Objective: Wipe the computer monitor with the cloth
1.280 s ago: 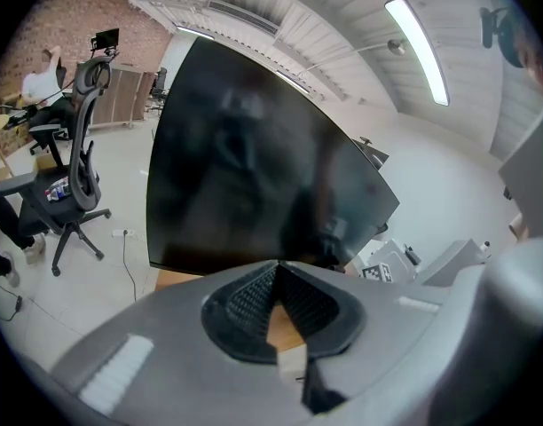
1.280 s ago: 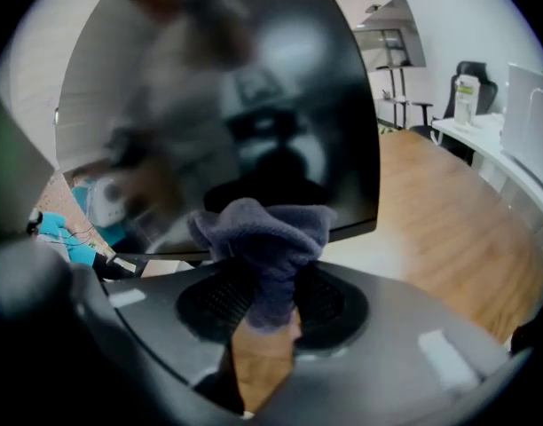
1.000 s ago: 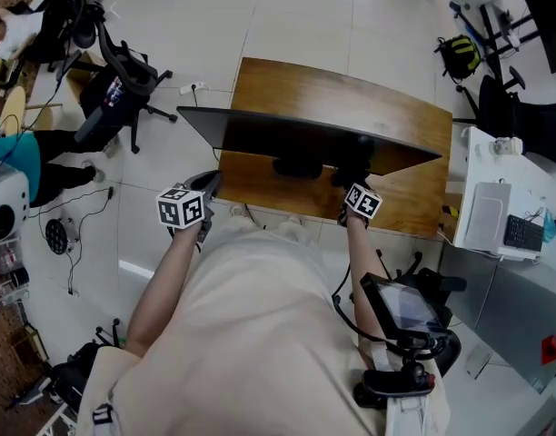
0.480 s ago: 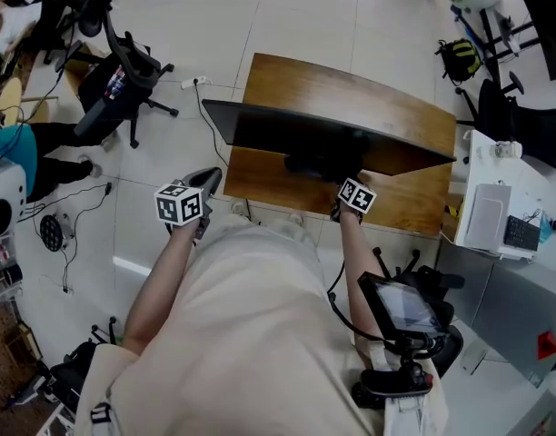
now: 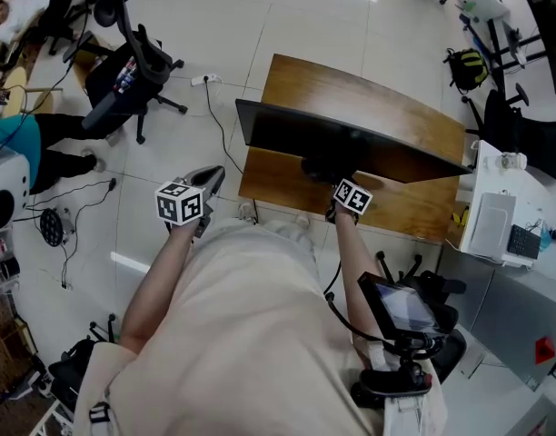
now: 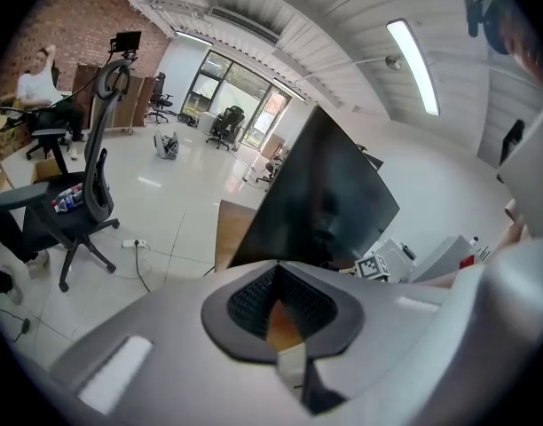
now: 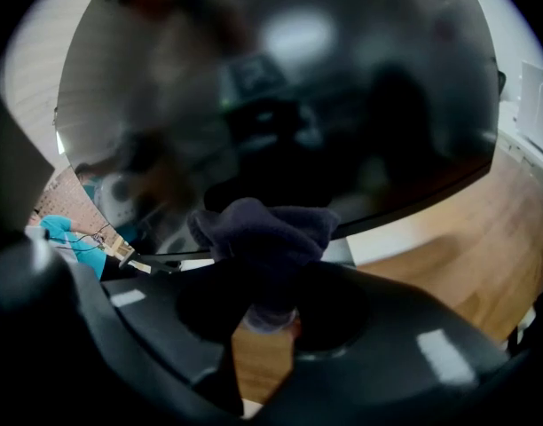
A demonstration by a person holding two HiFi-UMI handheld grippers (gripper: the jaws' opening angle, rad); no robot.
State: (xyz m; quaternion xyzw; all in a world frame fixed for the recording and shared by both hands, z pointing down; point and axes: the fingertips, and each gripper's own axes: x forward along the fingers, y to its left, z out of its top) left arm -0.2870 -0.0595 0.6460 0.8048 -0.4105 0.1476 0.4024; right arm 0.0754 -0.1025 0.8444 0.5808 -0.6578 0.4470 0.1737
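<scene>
Our right gripper (image 7: 267, 318) has its jaws clamped on the cloth (image 7: 263, 238). It is a dark, soft wad that bulges out ahead of the tips. Right in front of the wad stands the monitor (image 7: 280, 96), with its lower edge about level with the cloth. We cannot tell whether the fabric touches the glass.

Our left gripper (image 6: 285, 322) has its jaws drawn together at the tips with nothing between them. From there the screen is ahead and to the right, well apart.

We judge the cloth to be light and limp, so it will squash flat under pressure. The grip on its bunched middle looks sound. Enough fabric should stick out past the tips that hard plastic never meets the screen.

The panel looks glossy and thin, so it is probably easy to mark, and it may rock on its stand on the desk (image 5: 369, 94). Light strokes suit it. If it needs steadying, the left jaws should take the outer edge, not the glass.
</scene>
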